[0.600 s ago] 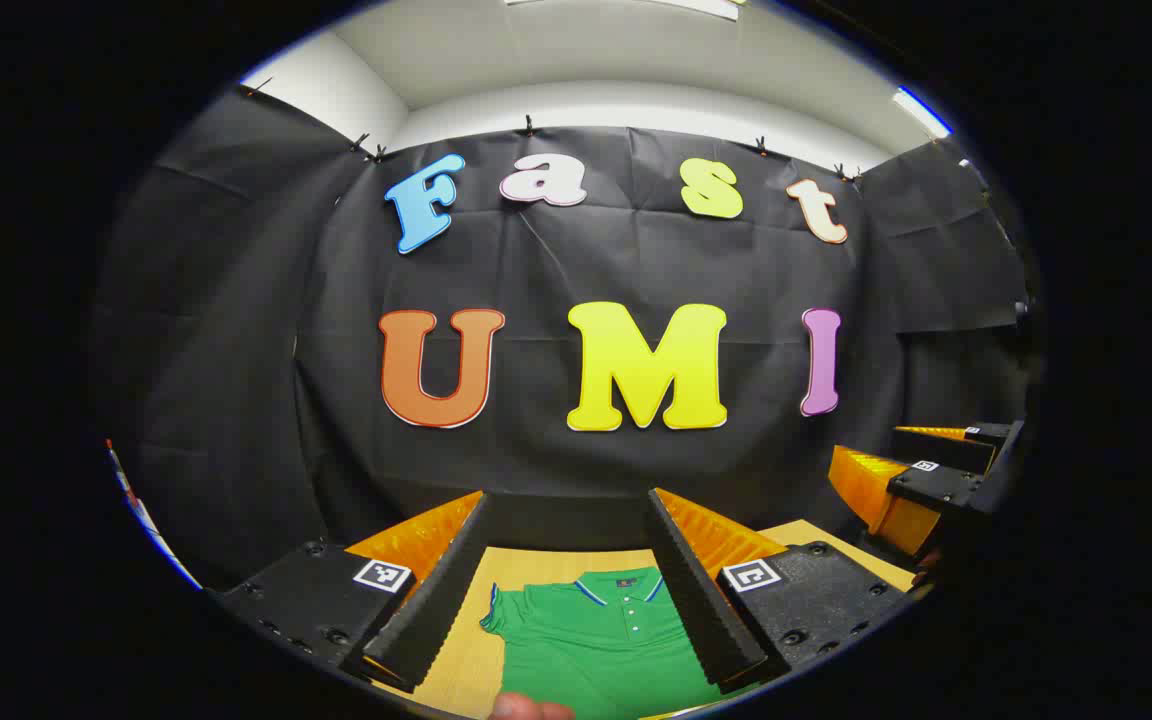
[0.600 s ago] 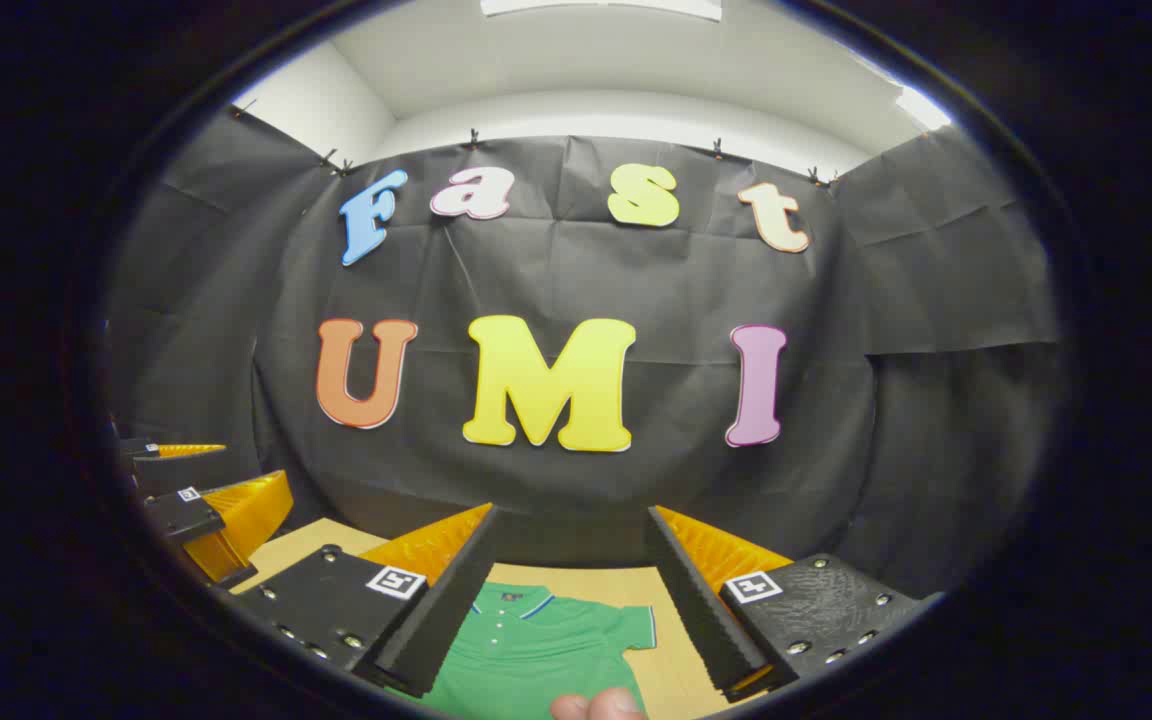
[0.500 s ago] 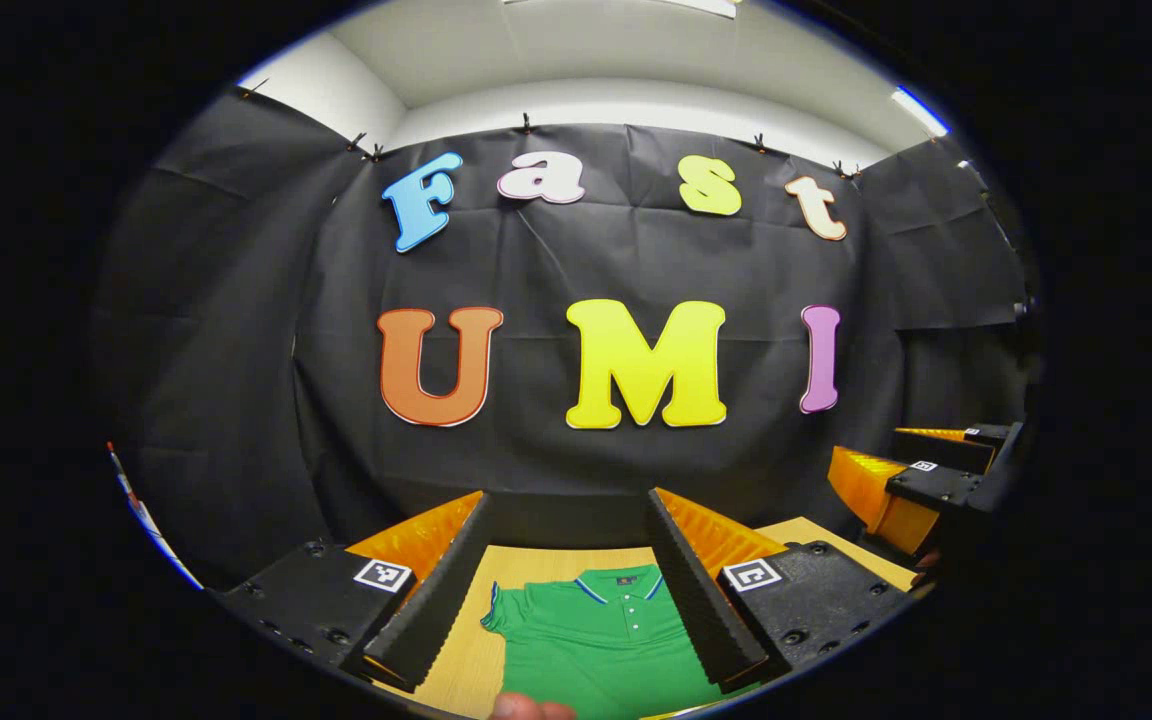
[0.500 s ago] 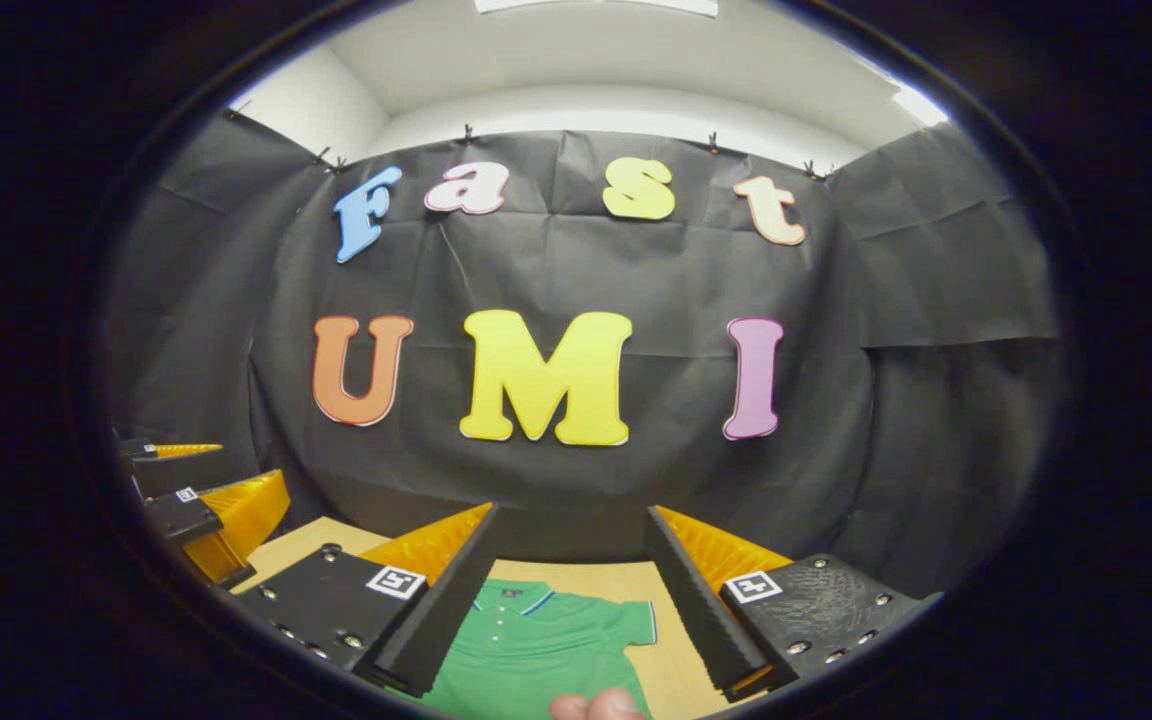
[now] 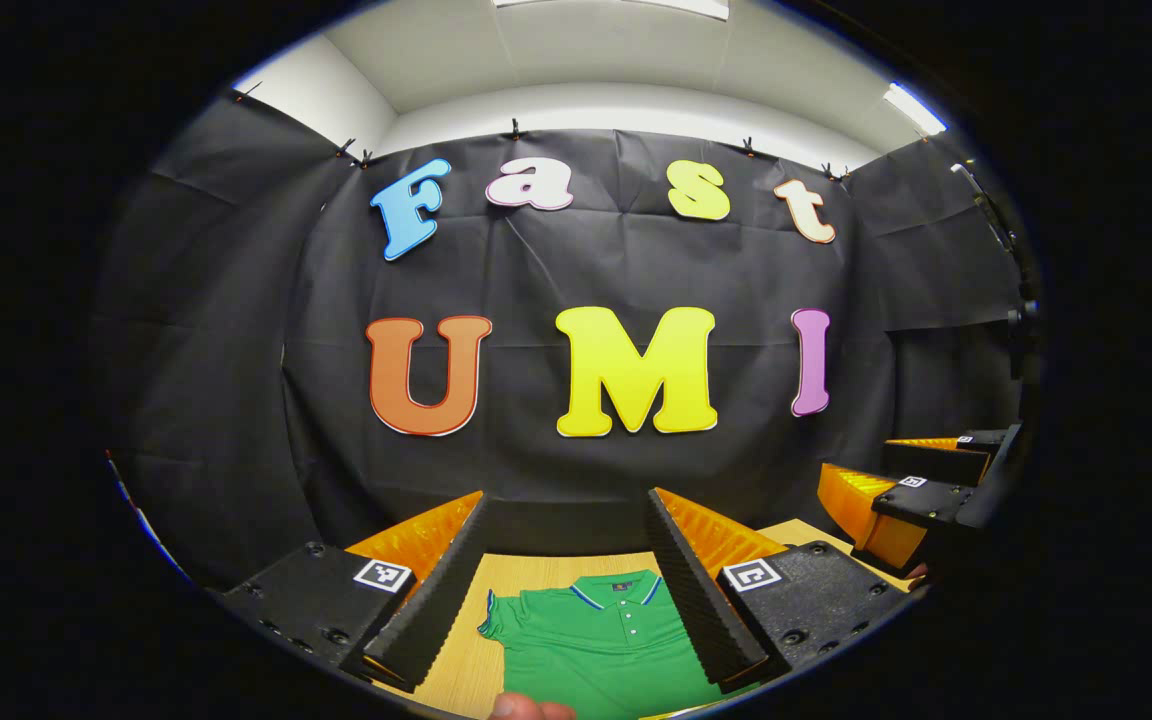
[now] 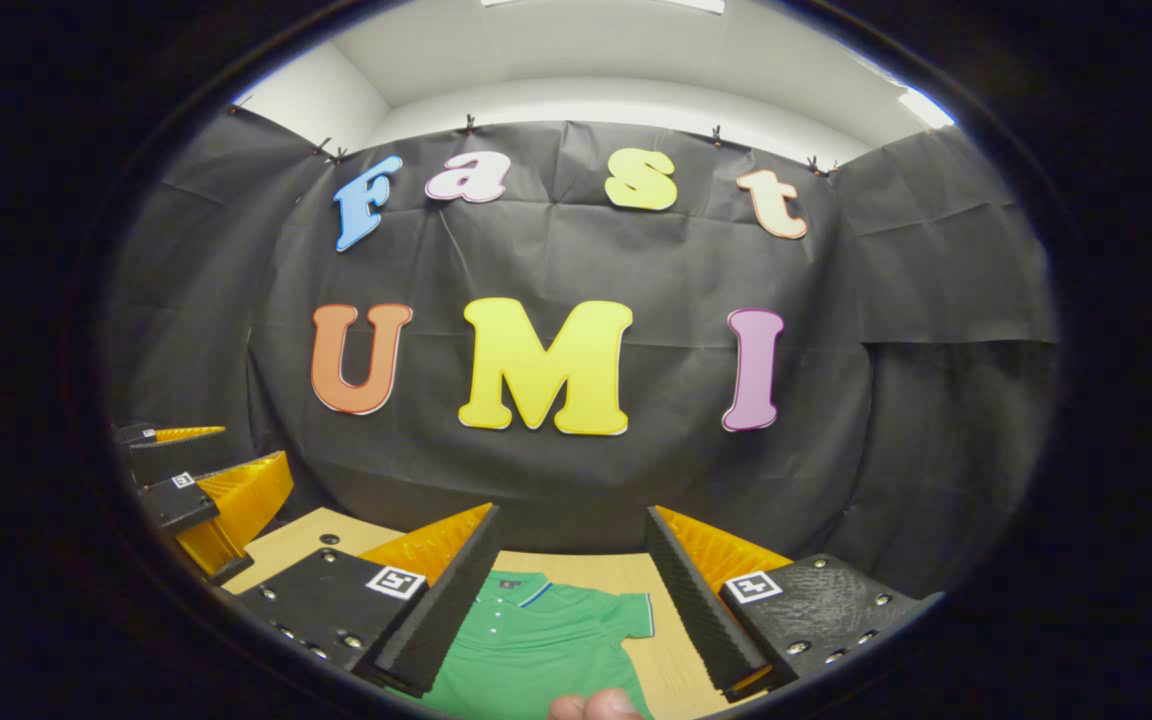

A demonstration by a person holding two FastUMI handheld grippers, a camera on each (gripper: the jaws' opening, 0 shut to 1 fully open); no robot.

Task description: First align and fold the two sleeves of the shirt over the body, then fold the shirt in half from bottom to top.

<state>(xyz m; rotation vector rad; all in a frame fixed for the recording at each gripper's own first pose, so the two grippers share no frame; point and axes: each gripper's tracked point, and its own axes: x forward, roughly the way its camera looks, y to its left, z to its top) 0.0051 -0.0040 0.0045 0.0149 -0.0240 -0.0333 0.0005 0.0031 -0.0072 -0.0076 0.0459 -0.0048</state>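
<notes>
Green shirt with a blue-and-white striped collar edge, white buttons down the placket, spread at six o'clock on a light wood table.

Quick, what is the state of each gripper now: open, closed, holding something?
Left gripper: open, holding nothing, above the green shirt.
Right gripper: open, holding nothing, also above the shirt.

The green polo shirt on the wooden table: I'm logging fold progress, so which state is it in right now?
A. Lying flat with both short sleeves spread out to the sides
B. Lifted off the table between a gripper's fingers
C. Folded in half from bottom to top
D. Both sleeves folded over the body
A: the green polo shirt lies flat on the wooden table, one short sleeve out in each gripper view, and both grippers are open above it.
</notes>
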